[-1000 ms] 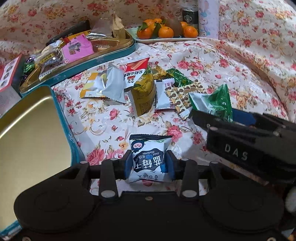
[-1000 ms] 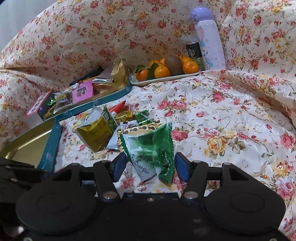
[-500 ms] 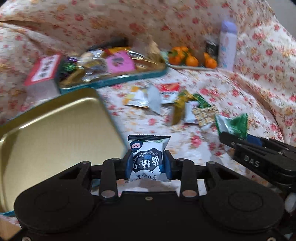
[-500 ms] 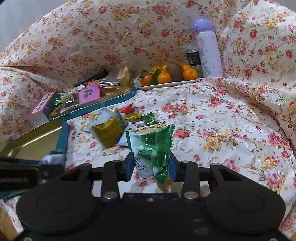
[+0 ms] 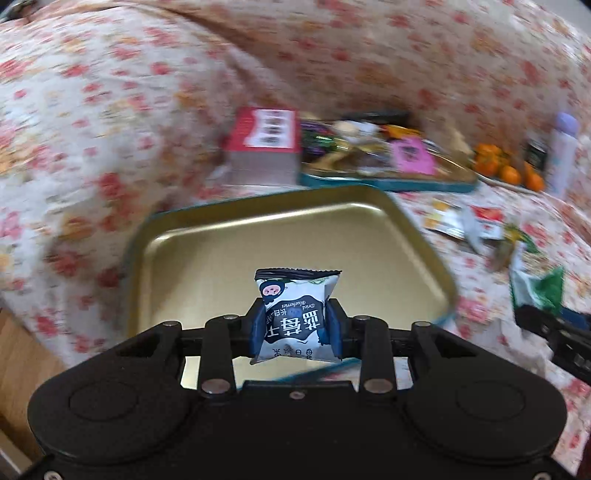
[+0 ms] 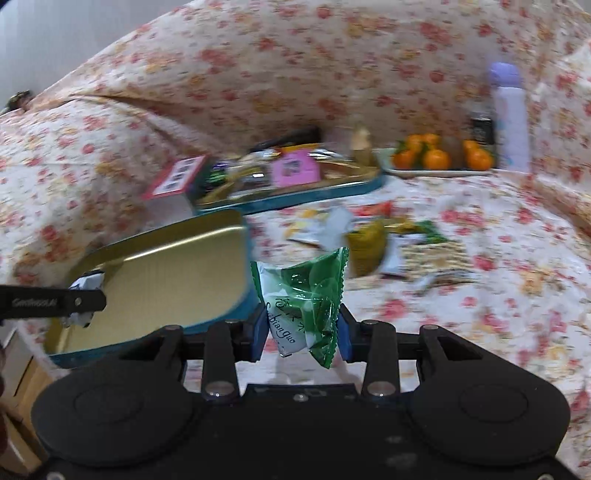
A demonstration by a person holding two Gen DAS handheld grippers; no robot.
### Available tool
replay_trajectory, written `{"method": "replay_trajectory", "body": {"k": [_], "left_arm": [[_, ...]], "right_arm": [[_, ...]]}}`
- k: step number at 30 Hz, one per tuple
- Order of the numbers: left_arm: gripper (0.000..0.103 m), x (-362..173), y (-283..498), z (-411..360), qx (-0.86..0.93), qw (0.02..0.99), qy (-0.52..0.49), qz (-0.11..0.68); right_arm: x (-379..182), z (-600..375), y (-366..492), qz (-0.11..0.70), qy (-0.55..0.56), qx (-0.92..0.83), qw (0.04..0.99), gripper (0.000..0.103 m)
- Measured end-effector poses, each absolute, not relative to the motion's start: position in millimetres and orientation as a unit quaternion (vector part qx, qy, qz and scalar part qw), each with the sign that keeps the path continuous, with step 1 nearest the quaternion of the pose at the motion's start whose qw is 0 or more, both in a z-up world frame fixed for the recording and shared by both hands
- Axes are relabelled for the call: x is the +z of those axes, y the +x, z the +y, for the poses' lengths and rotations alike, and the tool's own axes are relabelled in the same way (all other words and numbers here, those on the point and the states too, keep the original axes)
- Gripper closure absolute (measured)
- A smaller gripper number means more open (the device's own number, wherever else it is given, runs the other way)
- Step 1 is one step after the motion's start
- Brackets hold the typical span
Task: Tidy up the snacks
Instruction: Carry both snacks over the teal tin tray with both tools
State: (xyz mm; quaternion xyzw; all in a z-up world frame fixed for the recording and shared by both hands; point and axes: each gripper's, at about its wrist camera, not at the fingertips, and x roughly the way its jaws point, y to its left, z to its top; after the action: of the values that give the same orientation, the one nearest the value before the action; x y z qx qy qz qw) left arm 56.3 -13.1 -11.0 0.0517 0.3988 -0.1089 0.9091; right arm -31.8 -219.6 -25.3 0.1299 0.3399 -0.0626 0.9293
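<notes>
Beyond the gold tin (image 5: 288, 229), blurred snacks (image 5: 369, 155)

The left gripper (image 5: 295, 328) with the blueberry packet (image 5: 295, 314) is now lifted off the floral cloth (image 5: 92, 110) and hangs over the gold tin (image 5: 280, 236). The right gripper (image 6: 303, 334), open a second ago, now clamps the green packet (image 6: 306, 295) and carries it up, closer to the tin.

Floral cloth (image 6: 424, 55): cream ground, red and yellow roses, glossy; draped over the surface ahead of the jaws and rising behind it in heavy folds. Wall (image 6: 55, 33): pale grey, plain, upper left beyond the cloth. Wooden floor or boards (image 5: 22, 362): light brown, low left of the jaws, below the cloth's edge. Light: soft, even, indoor; far parts of both views blurred.
</notes>
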Motion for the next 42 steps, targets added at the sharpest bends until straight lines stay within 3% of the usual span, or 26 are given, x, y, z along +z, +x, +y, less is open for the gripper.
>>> {"method": "replay_trajectory", "body": {"k": [18,42], "left_arm": [[0.060,-20.1,76.2,71.8,-0.030,0.904,-0.010,0.426],[0.058,-24.7,76.8,72.2,-0.059,0.894,-0.024,0.443]], "right_arm": [[-6.1,-114.6,27.9,0.345,0.101,0.043,0.932,0.063],[-32.3,-82.6,54.9,0.385,0.086,0.022,0.919,0.063]]}}
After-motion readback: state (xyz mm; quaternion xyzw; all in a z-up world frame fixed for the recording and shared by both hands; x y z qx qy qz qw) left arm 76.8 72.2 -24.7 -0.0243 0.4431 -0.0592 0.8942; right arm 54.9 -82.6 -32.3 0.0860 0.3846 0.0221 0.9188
